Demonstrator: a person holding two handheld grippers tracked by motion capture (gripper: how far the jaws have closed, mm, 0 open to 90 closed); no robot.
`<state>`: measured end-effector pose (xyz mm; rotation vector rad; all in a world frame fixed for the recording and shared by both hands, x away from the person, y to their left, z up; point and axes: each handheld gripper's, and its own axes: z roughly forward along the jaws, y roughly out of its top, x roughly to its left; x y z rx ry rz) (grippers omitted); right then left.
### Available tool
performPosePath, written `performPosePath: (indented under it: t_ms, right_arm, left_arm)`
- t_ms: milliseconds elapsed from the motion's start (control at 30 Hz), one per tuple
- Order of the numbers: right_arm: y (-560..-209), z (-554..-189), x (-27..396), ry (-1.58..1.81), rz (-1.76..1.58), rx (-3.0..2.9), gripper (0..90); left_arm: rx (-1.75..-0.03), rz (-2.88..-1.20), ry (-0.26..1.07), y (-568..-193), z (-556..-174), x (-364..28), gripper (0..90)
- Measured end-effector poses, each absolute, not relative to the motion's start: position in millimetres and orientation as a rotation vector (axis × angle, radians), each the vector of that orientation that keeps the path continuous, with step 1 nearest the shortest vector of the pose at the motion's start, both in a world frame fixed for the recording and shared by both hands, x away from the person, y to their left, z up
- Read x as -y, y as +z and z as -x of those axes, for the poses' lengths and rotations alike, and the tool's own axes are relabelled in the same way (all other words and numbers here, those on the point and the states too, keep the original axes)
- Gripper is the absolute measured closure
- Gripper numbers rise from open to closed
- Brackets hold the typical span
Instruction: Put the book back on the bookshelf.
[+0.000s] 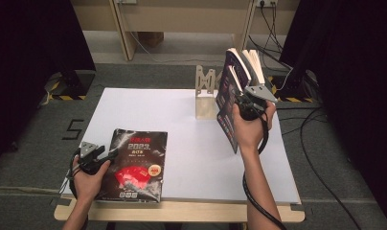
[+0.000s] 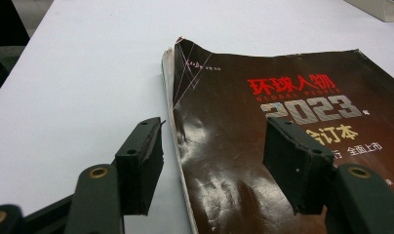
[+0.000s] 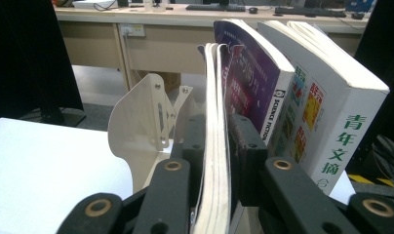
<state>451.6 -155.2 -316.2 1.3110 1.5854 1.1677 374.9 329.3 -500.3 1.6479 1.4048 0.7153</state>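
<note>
A dark glossy magazine (image 1: 134,165) with red and silver print lies flat at the table's near left. My left gripper (image 1: 110,153) hovers at the magazine's (image 2: 263,112) left edge; the left gripper (image 2: 212,141) is open, one jaw over the white table, the other over the cover. My right gripper (image 1: 239,103) is shut on a thin upright book (image 1: 226,115) at the far right. The pads of the right gripper (image 3: 219,141) press both sides of that book's pages (image 3: 215,87). Beside it lean a purple book (image 3: 253,83) and a thick white book (image 3: 326,107).
A pale metal bookend (image 1: 205,96) stands on the white table top (image 1: 182,110) just left of the books; in the right gripper view the bookend (image 3: 141,117) is close to the jaws. Cables (image 1: 321,143) run over the floor at the right. Dark curtains hang on both sides.
</note>
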Motion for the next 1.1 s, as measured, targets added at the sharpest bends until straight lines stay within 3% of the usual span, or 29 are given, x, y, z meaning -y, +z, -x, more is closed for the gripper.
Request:
performPosePath:
  t_ms: [400, 1100]
  right_arm:
    - [-314.4, -455.6, 153.5, 1.154, -1.313, -1.601, 84.3]
    - [-312.5, -460.0, 147.8, 1.214, -1.289, -1.570, 84.7]
  left_arm:
    - [-1.408, -1.643, 0.711, -500.3, -375.1, -329.9, 39.2]
    - [-1.406, -1.640, 0.711, -500.5, -375.1, -330.1, 39.1]
